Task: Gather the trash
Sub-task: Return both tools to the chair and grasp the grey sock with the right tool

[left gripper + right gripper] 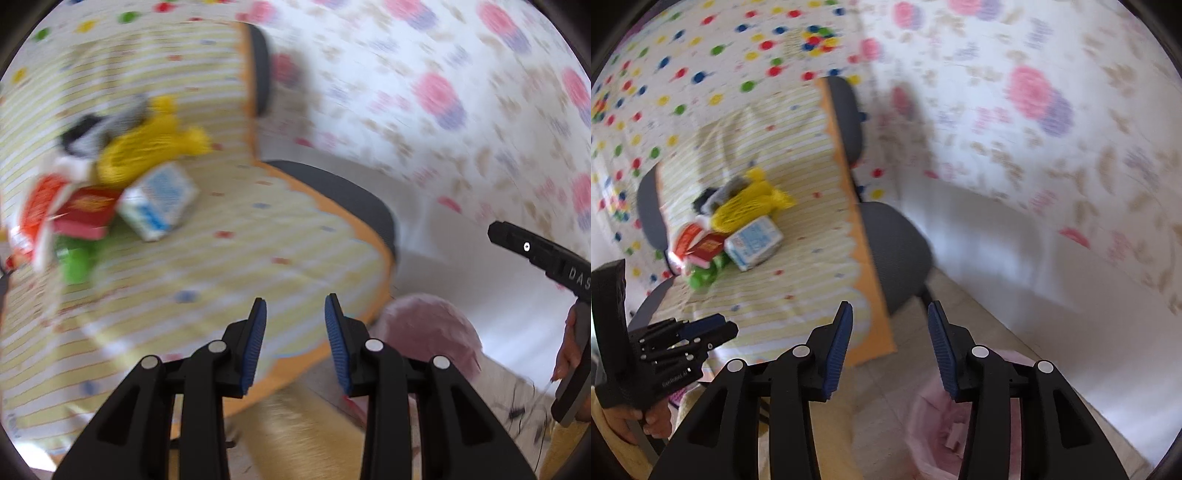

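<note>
On the striped worktop point(798, 295) sits the trash pile point(731, 229) w/ a light, stiff blue-white carton point(753, 242) – grab its flat sides – and a soft yellow net point(746, 212), while left claw point(295, 343) & right claw point(890, 343) are both open, holding nothing, over the pink-lined bin point(942, 428).

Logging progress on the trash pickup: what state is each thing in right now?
Left tool: open, empty.
Right tool: open, empty.
Trash pile: heaped on the table, untouched.
Blue-and-white carton: lying on its side.
Pink-lined bin: on the floor, holding some scraps.
</note>
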Demonstrator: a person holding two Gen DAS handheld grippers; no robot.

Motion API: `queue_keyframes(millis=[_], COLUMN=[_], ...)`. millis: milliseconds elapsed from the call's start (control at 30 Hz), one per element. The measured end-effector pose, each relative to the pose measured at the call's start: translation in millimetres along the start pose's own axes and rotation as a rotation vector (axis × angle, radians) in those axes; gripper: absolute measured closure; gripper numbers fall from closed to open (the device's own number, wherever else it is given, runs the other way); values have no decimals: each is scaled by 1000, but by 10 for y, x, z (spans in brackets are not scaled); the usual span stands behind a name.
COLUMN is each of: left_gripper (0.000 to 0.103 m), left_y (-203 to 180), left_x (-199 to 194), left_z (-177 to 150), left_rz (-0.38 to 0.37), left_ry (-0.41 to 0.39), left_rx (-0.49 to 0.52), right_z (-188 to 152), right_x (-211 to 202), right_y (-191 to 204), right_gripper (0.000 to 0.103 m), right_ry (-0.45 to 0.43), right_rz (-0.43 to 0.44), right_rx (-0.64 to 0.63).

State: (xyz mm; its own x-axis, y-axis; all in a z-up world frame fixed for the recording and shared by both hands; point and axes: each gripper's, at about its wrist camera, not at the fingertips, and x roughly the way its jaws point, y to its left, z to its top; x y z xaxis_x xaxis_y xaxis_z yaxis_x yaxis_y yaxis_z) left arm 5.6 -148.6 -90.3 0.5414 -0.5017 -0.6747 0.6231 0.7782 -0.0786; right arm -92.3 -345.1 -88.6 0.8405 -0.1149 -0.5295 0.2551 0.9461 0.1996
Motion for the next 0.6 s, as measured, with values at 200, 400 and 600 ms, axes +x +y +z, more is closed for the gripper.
queue_keyframes(millis=[200, 400, 600], left_gripper=[66, 51, 48], left_y=[704, 1399, 2021], left_x=[-261, -423, -623], left_z=[13, 35, 125], left_rz=[143, 286, 338], left_ry=[-21, -13, -36], left_rx=[-110, -224, -331], right_z=[304, 616, 1036], right_x=[325, 671, 1023], right_y=[721, 1367, 1912], right_gripper=[51, 48, 37], right_ry=[33, 51, 35], right_rz=[135, 224, 281], right_rx=[-112, -215, -268])
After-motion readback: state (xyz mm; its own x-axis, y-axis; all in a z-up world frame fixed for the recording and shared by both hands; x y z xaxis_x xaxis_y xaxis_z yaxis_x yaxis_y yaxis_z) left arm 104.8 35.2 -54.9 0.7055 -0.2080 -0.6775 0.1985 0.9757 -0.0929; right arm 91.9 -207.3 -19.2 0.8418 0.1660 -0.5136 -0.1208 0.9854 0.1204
